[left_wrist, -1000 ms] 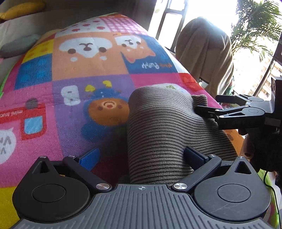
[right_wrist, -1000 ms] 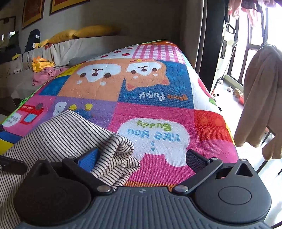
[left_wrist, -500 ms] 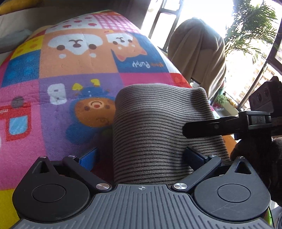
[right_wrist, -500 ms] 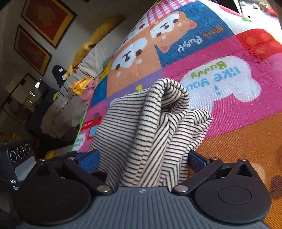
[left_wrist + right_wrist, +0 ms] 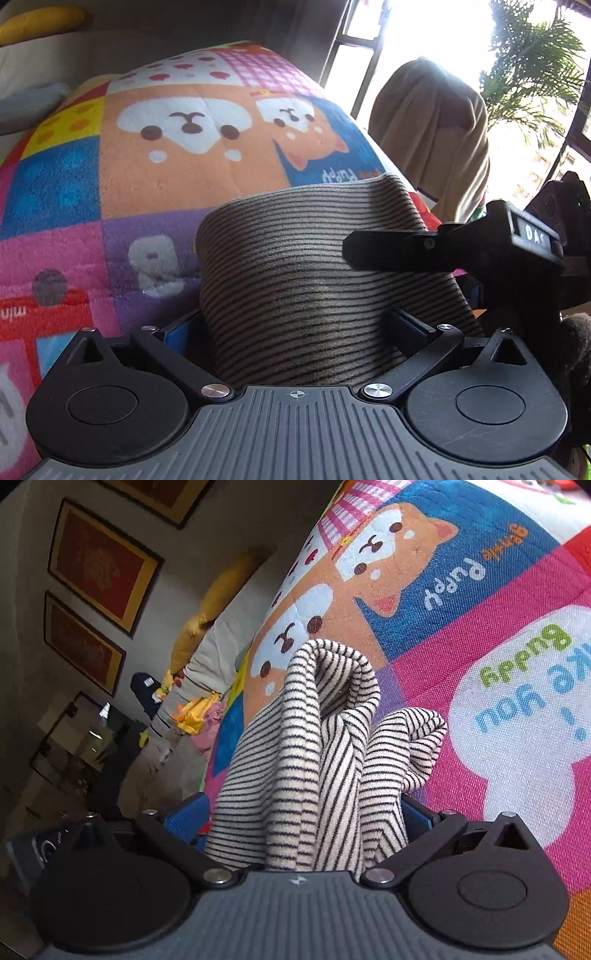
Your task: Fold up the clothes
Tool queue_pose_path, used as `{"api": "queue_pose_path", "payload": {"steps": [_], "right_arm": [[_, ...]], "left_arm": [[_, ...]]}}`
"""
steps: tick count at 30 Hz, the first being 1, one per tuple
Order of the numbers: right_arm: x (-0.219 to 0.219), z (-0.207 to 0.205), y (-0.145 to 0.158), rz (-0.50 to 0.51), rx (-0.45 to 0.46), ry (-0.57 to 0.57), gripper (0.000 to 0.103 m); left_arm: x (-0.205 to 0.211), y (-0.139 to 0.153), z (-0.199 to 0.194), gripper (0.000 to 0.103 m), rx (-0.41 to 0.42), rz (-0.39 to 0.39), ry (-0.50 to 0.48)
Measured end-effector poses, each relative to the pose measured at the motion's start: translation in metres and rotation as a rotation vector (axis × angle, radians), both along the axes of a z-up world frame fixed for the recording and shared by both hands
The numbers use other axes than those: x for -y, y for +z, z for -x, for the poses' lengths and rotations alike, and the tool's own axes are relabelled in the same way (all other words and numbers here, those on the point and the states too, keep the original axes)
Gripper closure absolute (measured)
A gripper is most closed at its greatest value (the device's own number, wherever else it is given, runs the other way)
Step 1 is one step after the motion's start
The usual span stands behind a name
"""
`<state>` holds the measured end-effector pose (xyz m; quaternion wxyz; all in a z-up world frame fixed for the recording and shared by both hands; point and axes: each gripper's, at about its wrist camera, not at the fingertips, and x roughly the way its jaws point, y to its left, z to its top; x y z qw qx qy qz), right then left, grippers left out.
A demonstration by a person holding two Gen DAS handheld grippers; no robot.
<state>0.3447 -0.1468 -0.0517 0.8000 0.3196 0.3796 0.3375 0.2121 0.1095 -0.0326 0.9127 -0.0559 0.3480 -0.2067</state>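
Note:
A cream garment with thin black stripes (image 5: 306, 273) is lifted off a colourful cartoon blanket (image 5: 184, 155). In the left wrist view my left gripper (image 5: 295, 328) is shut on its near edge, the cloth arching up and away between the blue pads. My right gripper shows there too, one black finger (image 5: 391, 251) lying across the cloth at the right. In the right wrist view my right gripper (image 5: 306, 819) is shut on a bunched, folded part of the same garment (image 5: 325, 746), which stands up in two rolled lobes above the blanket (image 5: 498, 646).
A beige cloth draped over a chair (image 5: 432, 125) stands by the window at the right, with a palm plant (image 5: 535, 74) behind. A sofa with yellow cushions (image 5: 218, 602) and a pile of clothes (image 5: 195, 716) lies beyond the blanket. Framed pictures (image 5: 99, 565) hang on the wall.
Both grippers closed on the striped garment and lifted it. The right gripper rolled to its side and moved in over the cloth beside the left gripper.

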Motion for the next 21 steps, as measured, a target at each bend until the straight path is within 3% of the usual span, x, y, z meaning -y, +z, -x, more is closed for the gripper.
{"api": "queue_pose_path", "payload": {"steps": [5,9,14,18,21], "right_arm": [[0.034,-0.023,0.02,-0.022,0.094,-0.088,0.0],[0.064,-0.036,0.03,0.159,0.124,-0.222,0.0],[0.071,0.006,0.045,0.466,0.262,-0.25,0.0],[0.064,0.061,0.035,0.578,0.306,-0.153,0.0],[0.044,0.098,0.03,0.753,0.391,-0.138,0.0]], "left_arm": [[0.037,0.02,-0.035,0.0,0.098,-0.054,-0.057],[0.061,0.02,-0.046,0.0,0.091,-0.109,-0.014],[0.05,0.021,0.004,0.0,0.069,-0.123,0.033],[0.038,0.024,0.058,0.0,0.074,-0.132,0.083],[0.048,0.018,0.089,0.0,0.099,-0.227,0.115]]}}
